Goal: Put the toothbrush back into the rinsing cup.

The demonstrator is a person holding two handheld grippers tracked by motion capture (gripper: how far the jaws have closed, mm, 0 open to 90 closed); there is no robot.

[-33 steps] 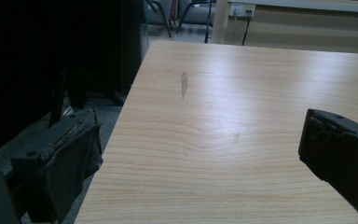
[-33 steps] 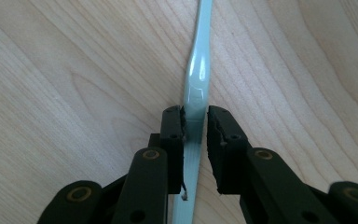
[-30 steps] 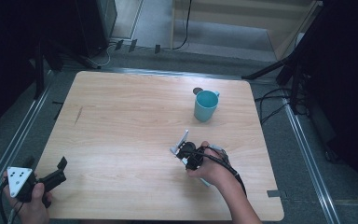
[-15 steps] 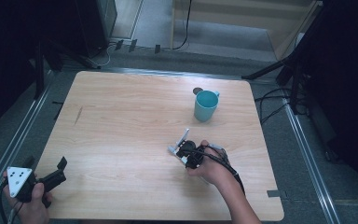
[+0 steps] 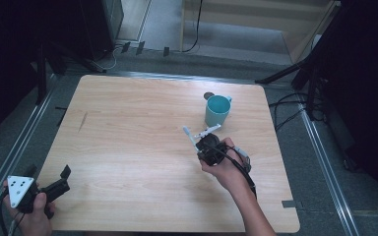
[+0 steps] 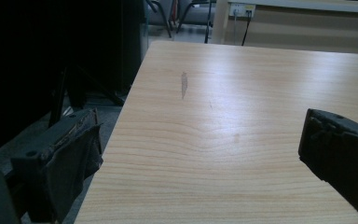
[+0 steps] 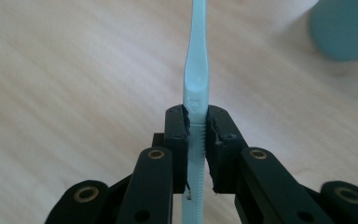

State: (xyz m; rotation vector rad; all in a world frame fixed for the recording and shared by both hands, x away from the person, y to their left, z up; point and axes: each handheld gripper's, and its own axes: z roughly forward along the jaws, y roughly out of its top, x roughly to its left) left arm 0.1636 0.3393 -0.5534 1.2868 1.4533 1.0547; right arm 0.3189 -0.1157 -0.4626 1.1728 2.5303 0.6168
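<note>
My right gripper [image 5: 201, 144] is over the right middle of the wooden table [image 5: 128, 128], a little nearer than a teal cup [image 5: 216, 112]. It is shut on a pale blue toothbrush-like handle [image 5: 189, 135]. In the right gripper view the jaws of the right gripper [image 7: 196, 116] clamp that handle [image 7: 196, 79], which runs straight up and out of the top of the frame, with the cup [image 7: 345, 28] at the upper right. My left gripper [image 5: 63, 179] is held at the table's front left corner, open. Its jaws stand wide apart around bare wood in the left gripper view [image 6: 205, 154].
A small dark disc [image 5: 208, 95] lies just behind the cup. A dark streak [image 6: 184, 85] marks the wood at the left. Metal rails [image 5: 320, 147] run along both sides of the table, and cables and stand legs [image 5: 285, 78] lie on the floor at the back right.
My right gripper has moved a little away from me and toward the cup, carrying the handle. The left gripper has stayed where it was.
</note>
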